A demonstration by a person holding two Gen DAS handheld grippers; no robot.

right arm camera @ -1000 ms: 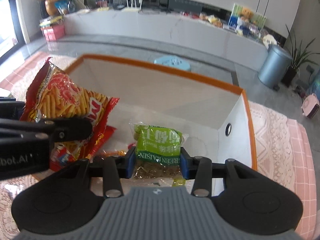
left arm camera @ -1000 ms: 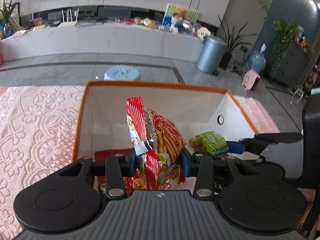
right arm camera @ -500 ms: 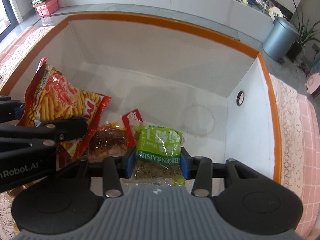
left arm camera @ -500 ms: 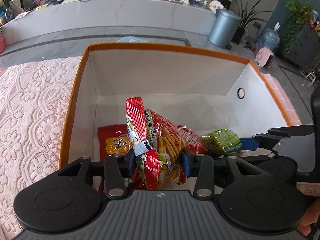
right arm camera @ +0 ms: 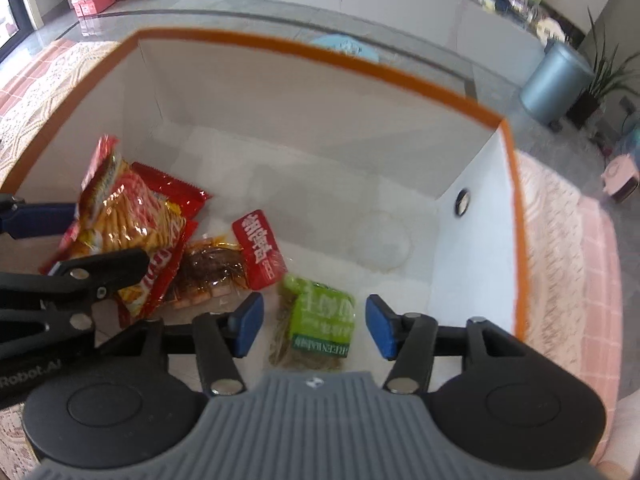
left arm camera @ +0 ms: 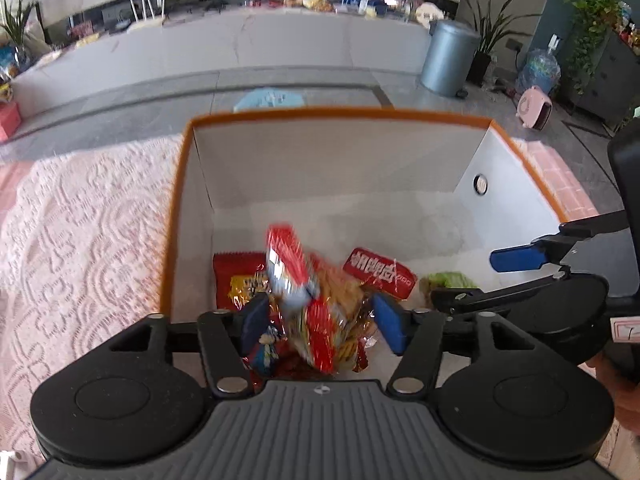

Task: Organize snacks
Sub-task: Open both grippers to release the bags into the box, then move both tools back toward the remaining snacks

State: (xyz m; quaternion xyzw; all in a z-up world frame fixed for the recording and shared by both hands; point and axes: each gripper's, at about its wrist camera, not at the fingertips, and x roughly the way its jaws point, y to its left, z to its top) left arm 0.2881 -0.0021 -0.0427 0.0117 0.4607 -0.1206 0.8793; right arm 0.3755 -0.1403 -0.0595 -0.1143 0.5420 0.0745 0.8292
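Your left claw (left arm camera: 320,322) is hanging over the near left part of the white box (left arm camera: 336,168) with the orange rim, and its jaws have just been opening. They are now standing apart, with the red bag of stick snacks (left arm camera: 316,296) between them but no longer pressed by the blue pads (left arm camera: 386,326). The bag is blurred and tilted, lying on the other packets near the box's left wall.

Your right claw (right arm camera: 314,326) is pointing down into the near right part of the same box (right arm camera: 304,92). Its jaws have also just been opening and are standing well apart. The green raisin packet (right arm camera: 320,318) is sitting between them on the box floor, clear of both pads.

Beside the raisin packet, toward the left wall, a small red packet (right arm camera: 258,248) is lying across a clear pack of brown snacks (right arm camera: 212,270), and the stick-snack bag (right arm camera: 132,220) is leaning over those.

The box is resting on a pink lace cloth (left arm camera: 80,232) covering the counter.
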